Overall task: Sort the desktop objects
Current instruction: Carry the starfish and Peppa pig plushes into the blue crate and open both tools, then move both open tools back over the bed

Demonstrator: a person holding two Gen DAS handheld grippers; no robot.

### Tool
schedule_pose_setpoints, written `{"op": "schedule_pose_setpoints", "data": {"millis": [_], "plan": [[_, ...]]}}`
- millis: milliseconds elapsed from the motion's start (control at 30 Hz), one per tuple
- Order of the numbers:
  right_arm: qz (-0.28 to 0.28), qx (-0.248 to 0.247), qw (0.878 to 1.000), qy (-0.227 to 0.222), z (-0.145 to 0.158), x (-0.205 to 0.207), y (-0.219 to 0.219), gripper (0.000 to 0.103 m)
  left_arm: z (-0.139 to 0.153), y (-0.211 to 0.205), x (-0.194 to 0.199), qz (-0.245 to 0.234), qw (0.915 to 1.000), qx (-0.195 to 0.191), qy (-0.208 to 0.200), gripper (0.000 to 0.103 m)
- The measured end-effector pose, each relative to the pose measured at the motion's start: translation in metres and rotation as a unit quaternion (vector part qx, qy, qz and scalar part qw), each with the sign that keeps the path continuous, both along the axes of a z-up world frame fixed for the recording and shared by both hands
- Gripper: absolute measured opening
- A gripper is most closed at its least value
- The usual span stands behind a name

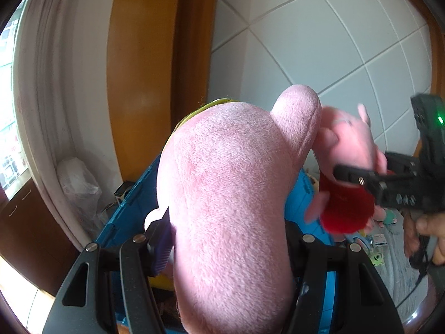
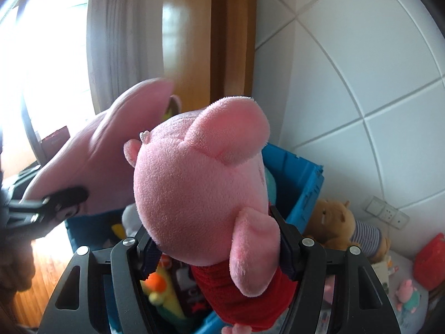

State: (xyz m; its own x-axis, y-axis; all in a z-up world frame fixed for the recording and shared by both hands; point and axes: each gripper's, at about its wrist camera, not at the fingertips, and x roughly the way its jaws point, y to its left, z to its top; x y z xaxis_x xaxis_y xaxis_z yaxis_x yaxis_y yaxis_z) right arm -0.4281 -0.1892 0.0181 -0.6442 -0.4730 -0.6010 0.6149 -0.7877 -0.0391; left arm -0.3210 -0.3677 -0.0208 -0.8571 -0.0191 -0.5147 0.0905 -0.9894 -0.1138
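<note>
The blue plastic crate (image 2: 294,178), ribbed and rigid and already holding soft toys, sits below both grippers, likely the sorting bin. The left gripper (image 1: 230,239) clamps a large pale-pink plush (image 1: 228,194), fuzzy and rounded, over it. The right gripper (image 2: 217,239) squeezes a smaller red-dressed pig plush (image 2: 194,189) alongside.

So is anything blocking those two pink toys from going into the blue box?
Nothing visible does. The large pink plush in the left gripper and the red-dressed pig plush in the right gripper hang right above the open blue crate, which already holds other toys.
</note>
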Motion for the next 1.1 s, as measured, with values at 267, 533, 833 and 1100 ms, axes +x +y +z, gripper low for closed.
{"op": "schedule_pose_setpoints", "data": {"millis": [267,533,833,1100], "plan": [[-0.003,0.003,1.0,-0.013,-0.005,-0.039,-0.037,0.067,-0.009,-0.021,-0.001,0.014,0.9999,0.003,-0.005,0.066],[-0.043,0.0,0.999,0.009,0.0,-0.052,-0.034,0.087,-0.002,-0.021,-0.004,0.019,0.9998,0.0,0.008,0.103],[-0.059,-0.005,0.998,0.006,0.004,-0.029,-0.009,0.088,-0.002,-0.022,0.0,0.021,0.9997,0.011,0.001,0.103],[-0.067,-0.018,0.998,0.001,0.001,-0.025,0.026,0.088,0.002,0.003,0.007,0.007,1.0,0.0,0.002,0.103]]}}
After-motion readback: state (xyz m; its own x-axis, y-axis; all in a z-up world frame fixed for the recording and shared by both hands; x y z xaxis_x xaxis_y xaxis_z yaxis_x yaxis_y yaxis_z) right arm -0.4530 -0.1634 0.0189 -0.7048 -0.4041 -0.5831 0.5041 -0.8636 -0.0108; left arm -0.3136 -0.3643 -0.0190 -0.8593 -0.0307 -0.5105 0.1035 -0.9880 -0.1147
